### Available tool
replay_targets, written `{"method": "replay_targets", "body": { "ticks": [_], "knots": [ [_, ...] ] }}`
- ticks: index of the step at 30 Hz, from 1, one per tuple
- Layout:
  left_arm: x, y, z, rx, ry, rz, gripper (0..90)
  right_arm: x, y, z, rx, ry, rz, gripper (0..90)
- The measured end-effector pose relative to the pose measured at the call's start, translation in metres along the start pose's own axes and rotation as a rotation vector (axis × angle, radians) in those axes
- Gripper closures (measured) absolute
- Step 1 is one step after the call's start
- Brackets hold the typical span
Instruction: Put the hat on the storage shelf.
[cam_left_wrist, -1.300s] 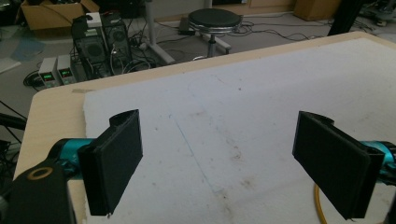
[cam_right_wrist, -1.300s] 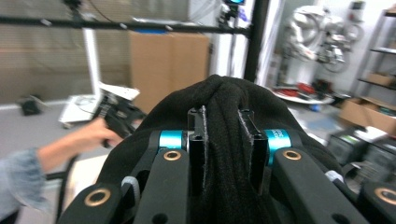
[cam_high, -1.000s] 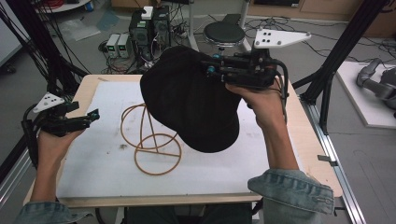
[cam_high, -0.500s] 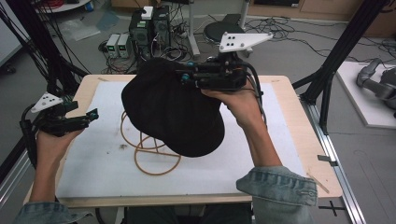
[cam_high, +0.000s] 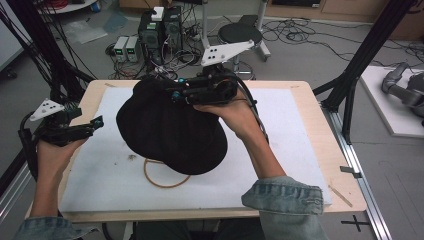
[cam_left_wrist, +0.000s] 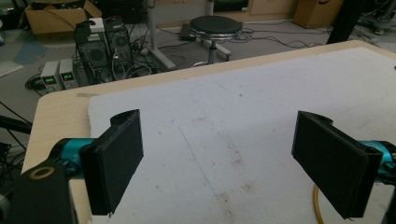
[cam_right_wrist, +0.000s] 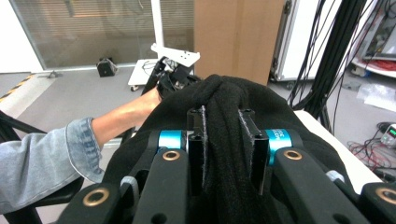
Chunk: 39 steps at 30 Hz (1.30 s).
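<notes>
Black fabric hat sits centre of the high view, lifted above the white mat on the wooden surface. Right gripper comes in from the right at upper centre, jaws clamped on a bunched fold of the hat's upper edge; in the right gripper view the gathered cloth is pinched between the two pads. The hat hangs down and forward, covering most of a wire stand; only its tan ring base shows below the brim at lower centre.

Left gripper is held at the left edge of the surface, well apart from the hat, jaws wide apart with nothing between them (left gripper view: bare mat between the pads).

Beyond the far edge on the floor: computer towers, a round black stool, loose cables. Black frame struts stand upper left and right.
</notes>
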<state>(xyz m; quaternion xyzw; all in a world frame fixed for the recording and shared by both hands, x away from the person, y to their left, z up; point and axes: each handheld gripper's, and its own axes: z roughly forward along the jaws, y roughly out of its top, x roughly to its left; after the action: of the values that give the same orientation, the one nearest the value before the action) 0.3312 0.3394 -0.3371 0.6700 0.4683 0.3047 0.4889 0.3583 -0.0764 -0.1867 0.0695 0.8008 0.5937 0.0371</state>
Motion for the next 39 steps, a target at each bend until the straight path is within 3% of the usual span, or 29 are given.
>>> {"method": "replay_targets", "body": {
  "ticks": [13,39],
  "knots": [
    [0.0,0.0,0.001,0.003,-0.002,0.0,16.8,-0.002,-0.008,0.025,0.058,0.009,0.014,74.7],
    [-0.003,-0.001,0.003,0.009,-0.002,0.005,16.8,0.0,-0.02,0.045,0.18,-0.042,0.005,63.9]
  ]
}}
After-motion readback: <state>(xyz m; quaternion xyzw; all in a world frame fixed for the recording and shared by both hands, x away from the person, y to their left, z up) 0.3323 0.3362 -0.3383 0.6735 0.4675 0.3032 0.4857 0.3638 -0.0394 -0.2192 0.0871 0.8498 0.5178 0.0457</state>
